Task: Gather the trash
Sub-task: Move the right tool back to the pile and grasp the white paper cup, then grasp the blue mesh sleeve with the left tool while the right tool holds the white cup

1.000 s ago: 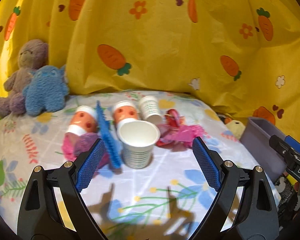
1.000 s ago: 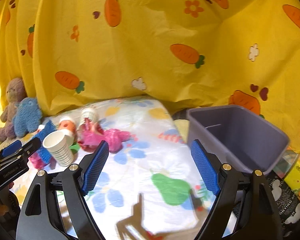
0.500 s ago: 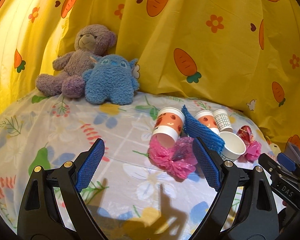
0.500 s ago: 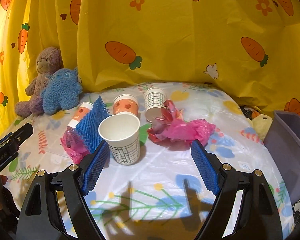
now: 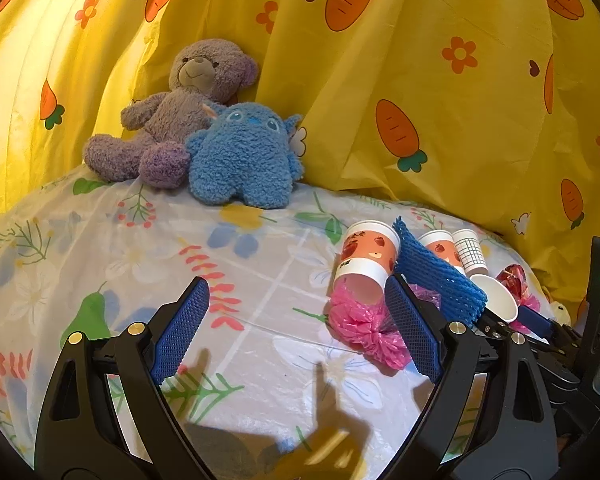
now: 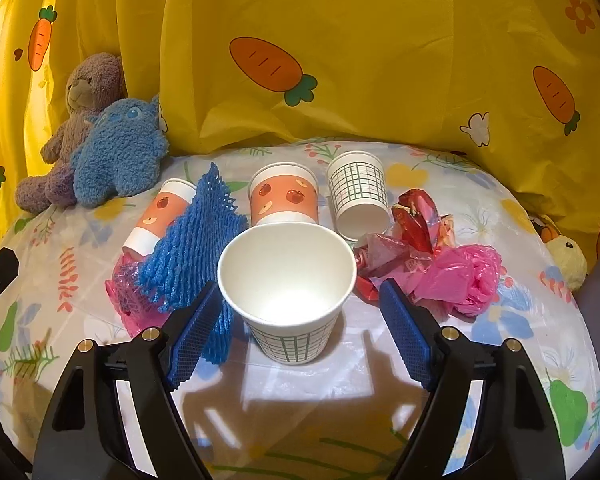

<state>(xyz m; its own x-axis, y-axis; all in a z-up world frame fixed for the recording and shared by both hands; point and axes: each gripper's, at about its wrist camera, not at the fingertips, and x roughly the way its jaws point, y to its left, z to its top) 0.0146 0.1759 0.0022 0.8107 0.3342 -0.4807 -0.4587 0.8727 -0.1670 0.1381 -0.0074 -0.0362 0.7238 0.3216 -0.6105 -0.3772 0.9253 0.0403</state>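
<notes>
White paper, the upright cup is being framed by the right gripper, whose jaws have just been closing a little yet are standing apart, neither pad pressing it. The cup is standing near the middle of the table, mouth up, its axis vertical, just ahead of the pads, so this hand is judged nearer. The left gripper is being held wide and empty, left of the trash, a pink bag beside its right pad.
</notes>
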